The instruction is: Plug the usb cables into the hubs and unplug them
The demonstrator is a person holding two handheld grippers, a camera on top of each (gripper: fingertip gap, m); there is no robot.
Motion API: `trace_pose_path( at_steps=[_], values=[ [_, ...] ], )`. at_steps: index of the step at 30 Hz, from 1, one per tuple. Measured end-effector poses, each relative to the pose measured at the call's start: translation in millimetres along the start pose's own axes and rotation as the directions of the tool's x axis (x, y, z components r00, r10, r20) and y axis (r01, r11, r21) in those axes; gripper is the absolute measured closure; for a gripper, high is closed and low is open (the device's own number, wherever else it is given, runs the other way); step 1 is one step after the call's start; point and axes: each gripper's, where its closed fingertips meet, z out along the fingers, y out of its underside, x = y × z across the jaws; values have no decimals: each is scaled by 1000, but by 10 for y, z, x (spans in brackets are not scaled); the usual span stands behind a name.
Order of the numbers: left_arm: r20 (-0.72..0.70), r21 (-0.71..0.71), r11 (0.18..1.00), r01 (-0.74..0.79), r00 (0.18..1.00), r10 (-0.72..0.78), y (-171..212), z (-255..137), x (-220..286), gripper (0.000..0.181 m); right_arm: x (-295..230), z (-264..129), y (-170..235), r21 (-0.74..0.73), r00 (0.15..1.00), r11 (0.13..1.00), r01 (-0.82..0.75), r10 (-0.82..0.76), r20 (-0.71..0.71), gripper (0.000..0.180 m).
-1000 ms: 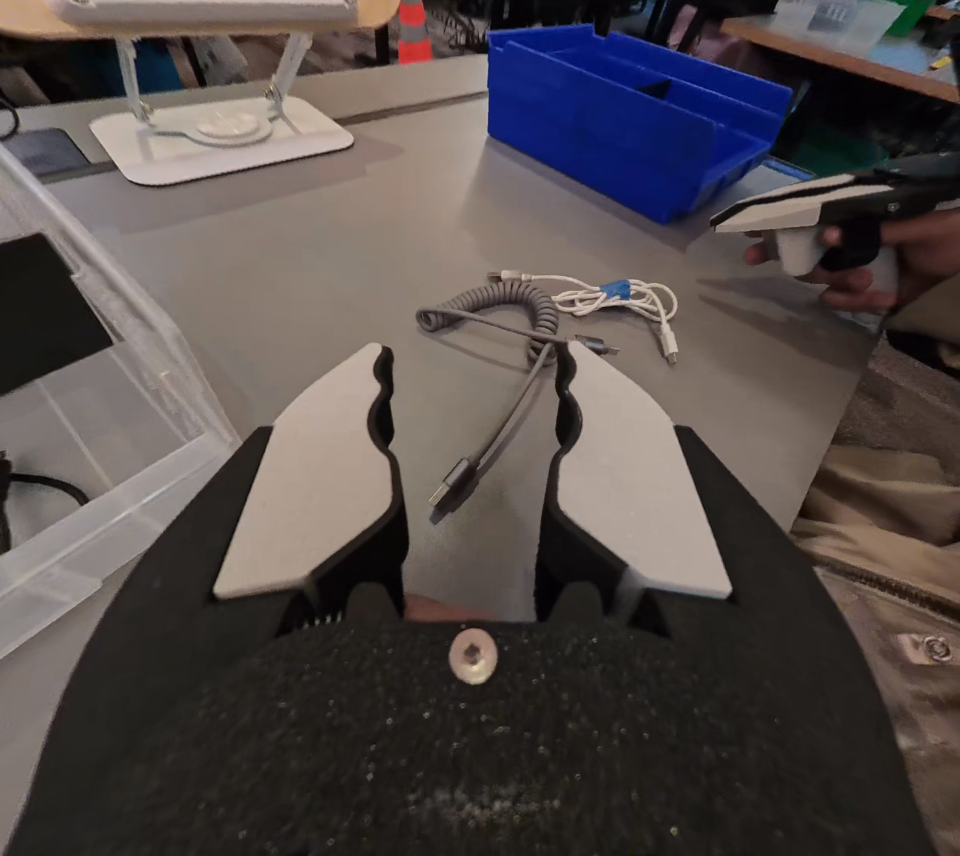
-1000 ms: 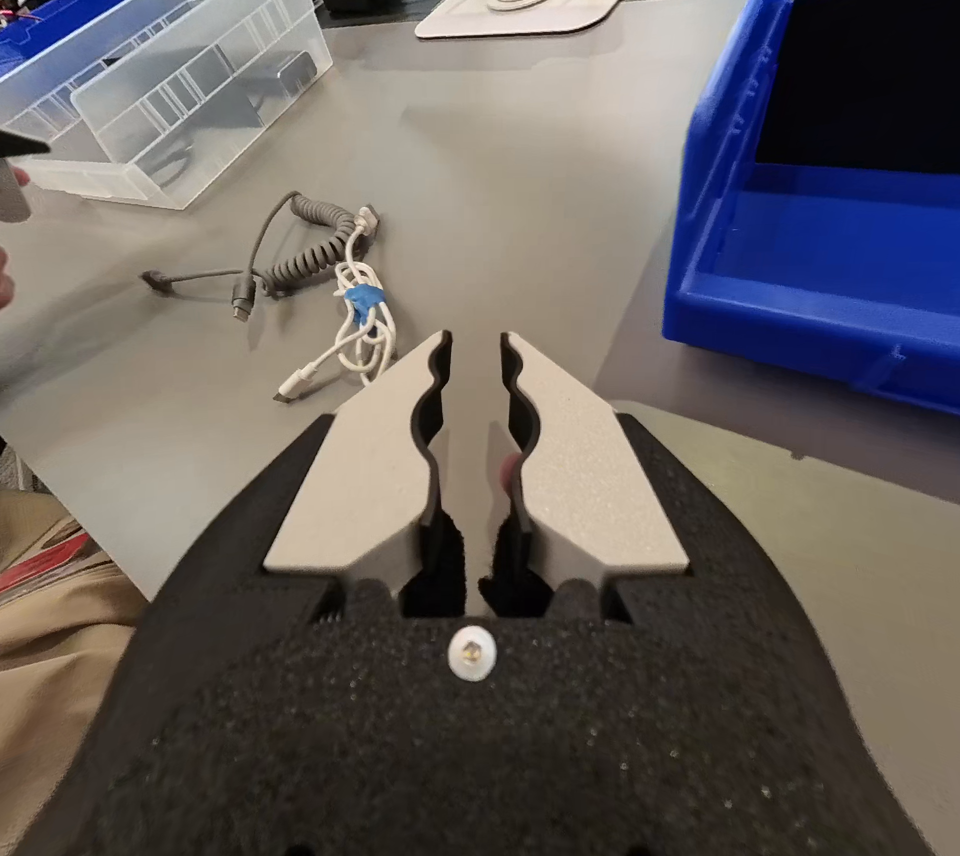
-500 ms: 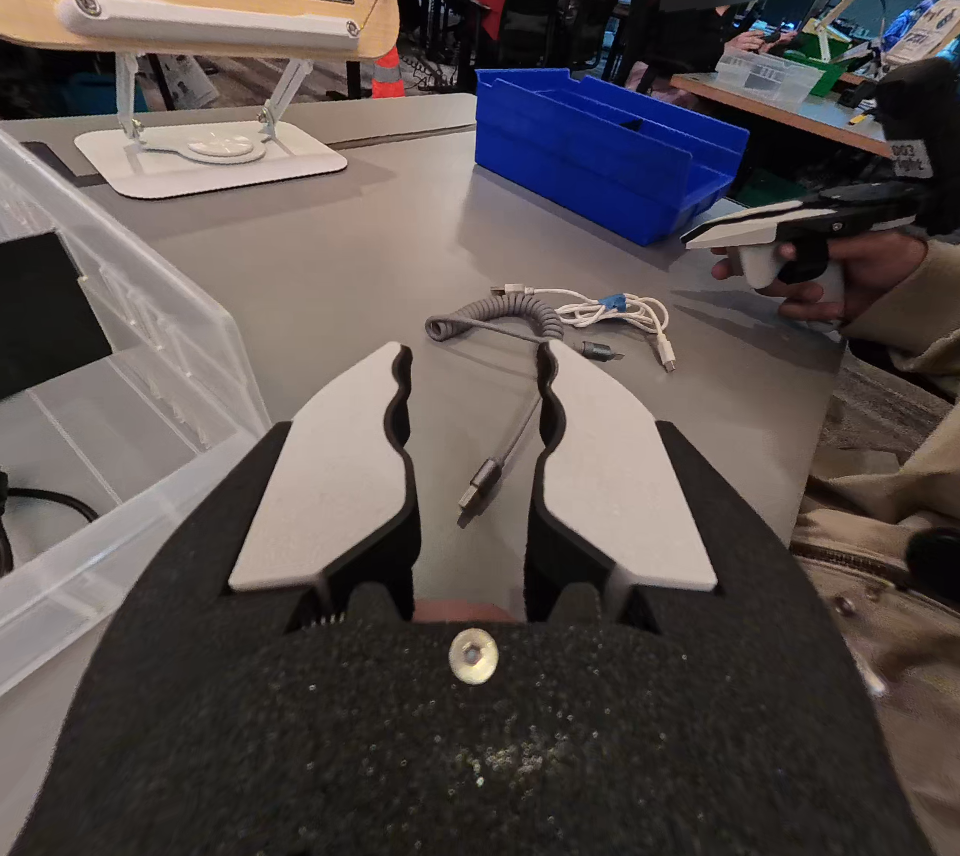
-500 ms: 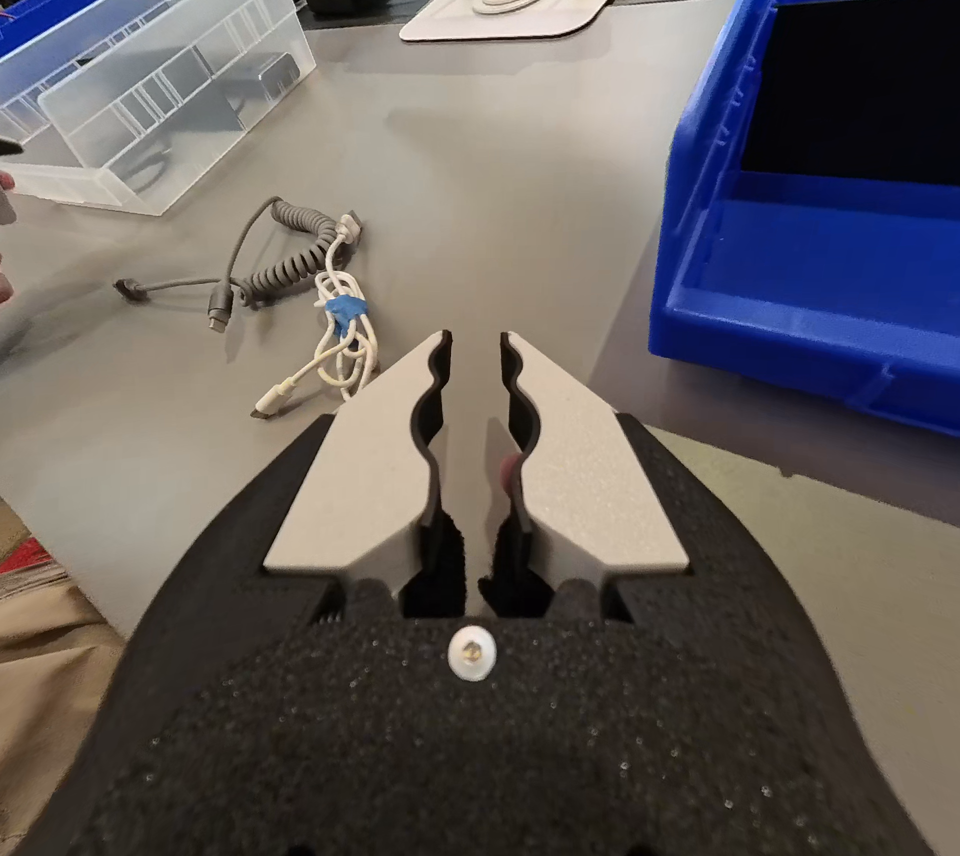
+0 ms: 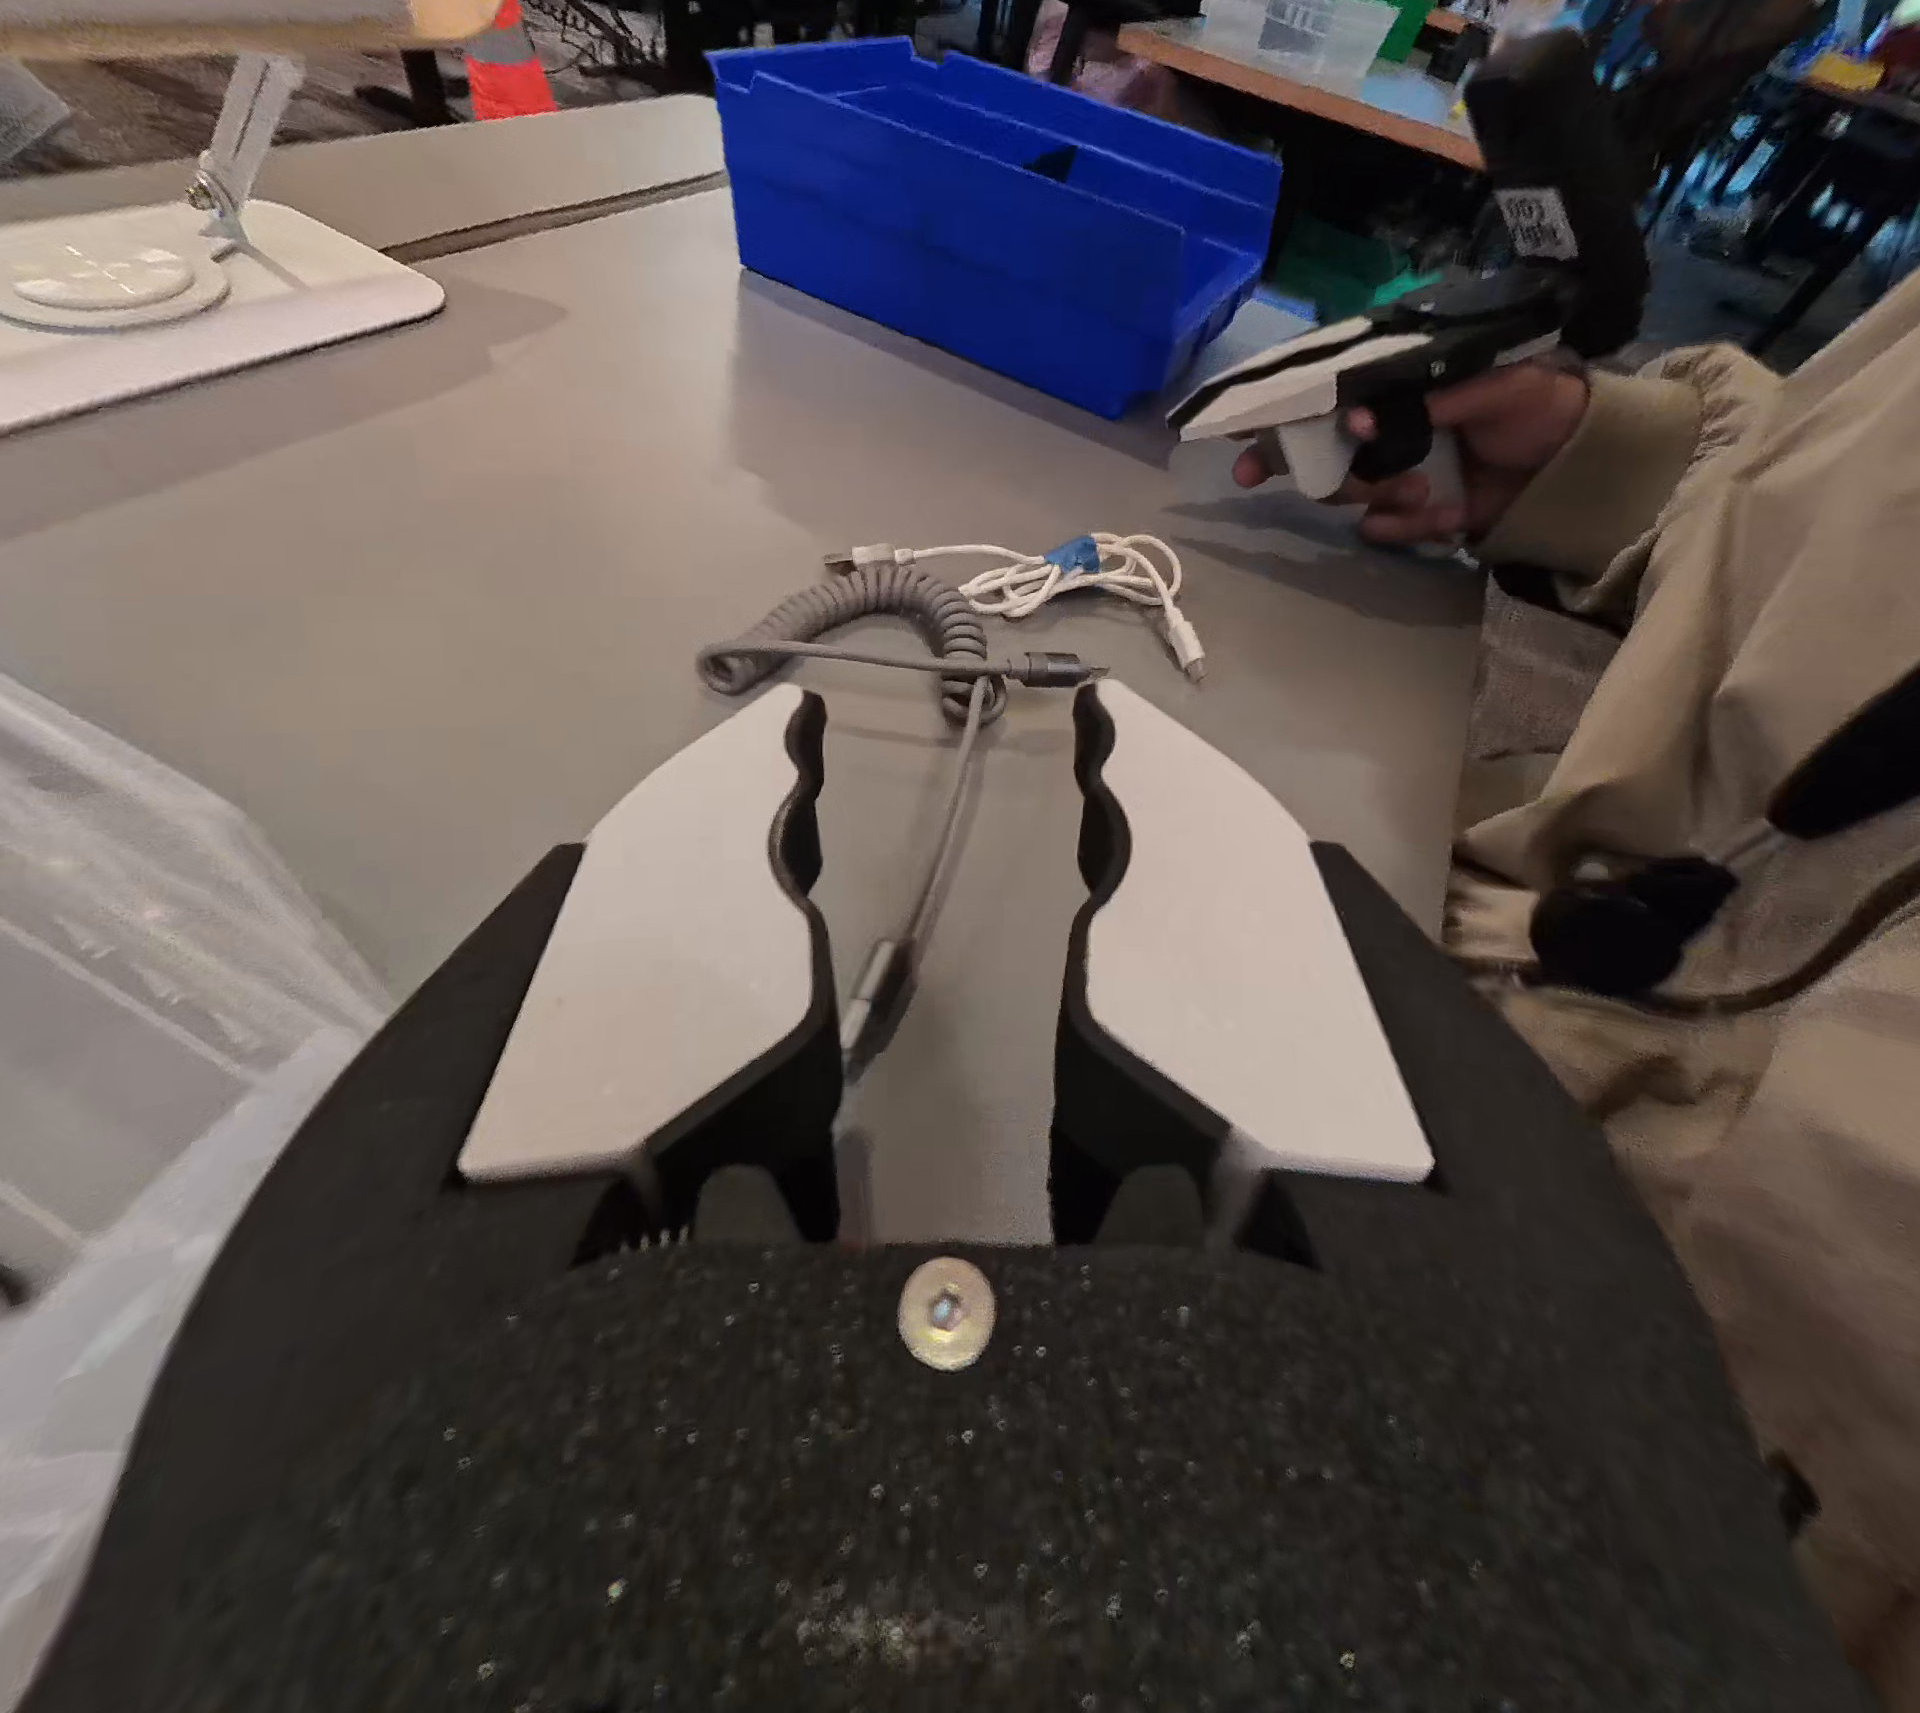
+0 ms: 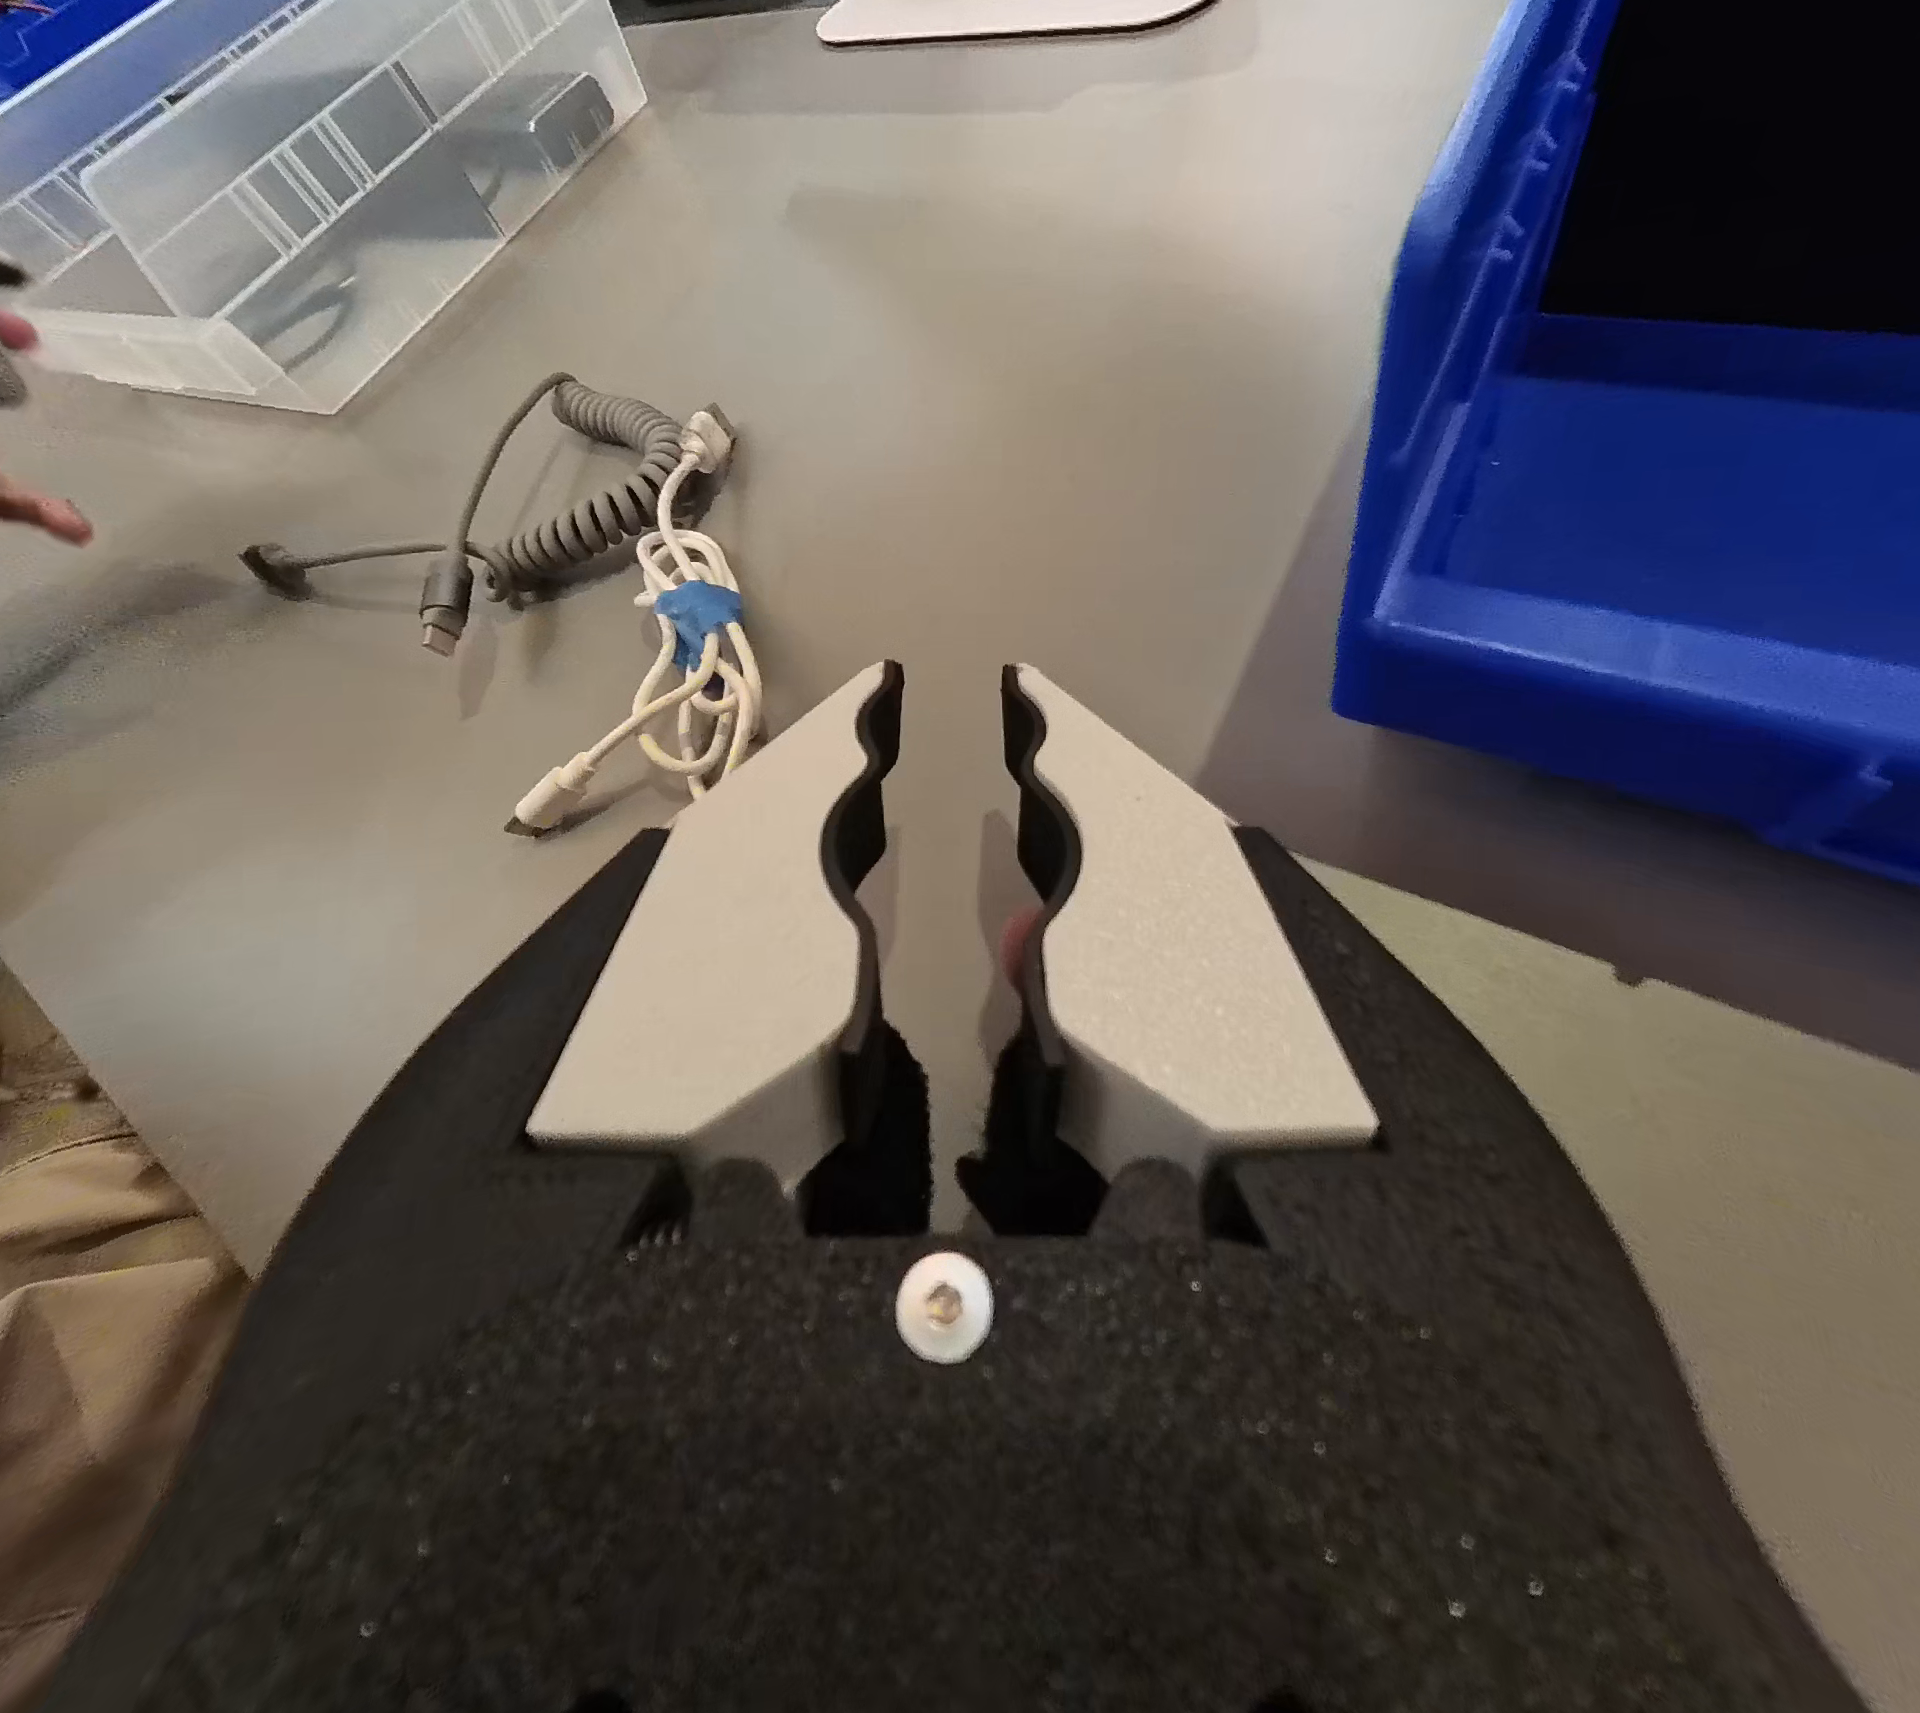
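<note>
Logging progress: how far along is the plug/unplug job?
Done: nothing visible. Grey cable and white cable lie loose on the table, plugged into nothing.
In hand: left gripper is open, straddling the grey cable's plug, not gripping. Right gripper holds nothing.
Left: grasp, plug in, unplug. No hub clearly visible.

Even indoor light, soft shadows, wide-angle warping, perhaps slight motion blur.

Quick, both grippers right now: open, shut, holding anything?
Left gripper: open, holding nothing; the grey coiled cable's plug lies on the table between its fingers.
Right gripper: narrowly open, holding nothing.
</note>
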Motion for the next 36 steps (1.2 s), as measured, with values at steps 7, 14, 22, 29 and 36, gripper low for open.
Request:
trace_pose_path(
  at_steps=[7, 14, 22, 29, 36],
  values=[
    [-55, -309, 876, -371, 926, 373, -453, -624, -889, 139, 4, 0, 8, -4, 1000, 1000, 0, 0, 1, 161],
    [-51, -663, 676, -322, 920, 388, -497, -726, -2439, 135, 87, -1, -6, 2, 999, 1000, -28, 28, -22, 161],
    [-237, -888, 370, -272, 962, 138, 345, -622, -2995, 143, 341, -55, -106, 72, 987, 986, -153, 157, -47, 161],
    [-353, -866, 339, -368, 930, 105, 611, -334, -3010, 154, 337, -106, -265, 162, 995, 983, -86, 92, -33, 161],
    [-494, -728, 345, -593, 802, 336, 500, 8, -2877, 159, 290, -37, -293, 152, 997, 985, -79, 78, 8, 161]
  ],
)
